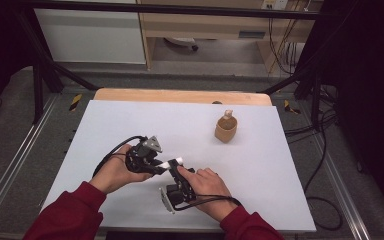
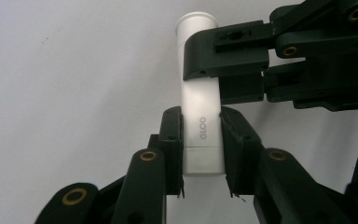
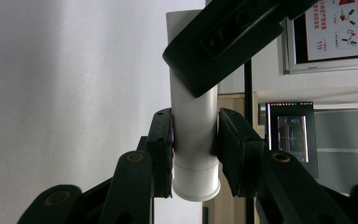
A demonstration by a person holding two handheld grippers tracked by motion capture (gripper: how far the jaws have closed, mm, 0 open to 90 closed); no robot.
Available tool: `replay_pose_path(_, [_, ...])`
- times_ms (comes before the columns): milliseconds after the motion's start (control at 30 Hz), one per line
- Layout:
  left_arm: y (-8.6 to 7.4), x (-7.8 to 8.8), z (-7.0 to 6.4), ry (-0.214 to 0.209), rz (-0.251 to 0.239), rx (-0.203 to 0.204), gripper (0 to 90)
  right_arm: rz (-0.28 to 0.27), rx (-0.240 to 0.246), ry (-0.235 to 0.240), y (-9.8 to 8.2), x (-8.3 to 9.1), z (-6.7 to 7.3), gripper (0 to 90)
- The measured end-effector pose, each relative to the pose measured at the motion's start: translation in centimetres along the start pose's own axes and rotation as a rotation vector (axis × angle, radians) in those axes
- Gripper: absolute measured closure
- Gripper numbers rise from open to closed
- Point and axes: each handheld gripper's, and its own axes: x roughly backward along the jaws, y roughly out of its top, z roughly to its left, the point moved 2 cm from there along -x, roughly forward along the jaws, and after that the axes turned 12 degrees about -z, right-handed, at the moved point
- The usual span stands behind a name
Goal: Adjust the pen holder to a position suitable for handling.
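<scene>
A white glue stick (image 1: 174, 162) marked GLOO is held just above the white table between both grippers. My left gripper (image 2: 201, 154) is shut on its plain lower body (image 2: 200, 107), with a pad on each side. My right gripper (image 3: 195, 149) is clamped on the tube (image 3: 193, 116) just above its flared end. In the high view the left gripper (image 1: 163, 165) comes in from the left and the right gripper (image 1: 178, 172) from below, and they meet at the stick. Each gripper view shows one jaw of the other gripper crossing the far part of the tube.
A small wooden cup (image 1: 226, 130) with a pale stick standing in it is on the white table top (image 1: 260, 170) at the back right, well away from the hands. Cables trail from both grippers. The table's wooden far edge (image 1: 180, 96) borders a grey floor.
</scene>
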Motion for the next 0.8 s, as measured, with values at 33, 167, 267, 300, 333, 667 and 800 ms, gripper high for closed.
replay_pose_path(33, [0.0, 0.0, 0.0, 0.000, 0.000, 0.000, 71.5, -0.002, -0.002, -0.001, 0.0, 0.0, 0.1, 67.0])
replay_pose_path(167, [-0.2, 0.0, 0.1, -0.006, 0.008, -0.010, 71.4, -0.006, -0.005, -0.004, 0.1, -0.1, 0.2, 67.5])
replay_pose_path(267, [-0.4, -0.1, 0.1, -0.011, 0.005, -0.002, 71.4, -0.006, 0.002, -0.003, 0.1, -0.1, 0.5, 67.8])
replay_pose_path(300, [-0.5, -0.1, 0.1, -0.015, 0.001, 0.002, 71.4, -0.003, 0.000, -0.004, 0.2, -0.1, 0.5, 67.9])
replay_pose_path(333, [-0.5, -0.2, 0.1, -0.017, -0.001, 0.005, 71.4, 0.001, 0.000, -0.001, 0.2, -0.1, 0.6, 68.0])
replay_pose_path(667, [-1.4, -0.9, 0.2, -0.022, -0.025, 0.004, 66.7, 0.003, -0.054, 0.033, -0.3, -0.2, 1.4, 68.2])
replay_pose_path(800, [-1.4, -0.4, 0.6, 0.003, -0.069, 0.043, 55.3, 0.016, -0.085, 0.034, -1.0, -0.3, 1.2, 68.2])
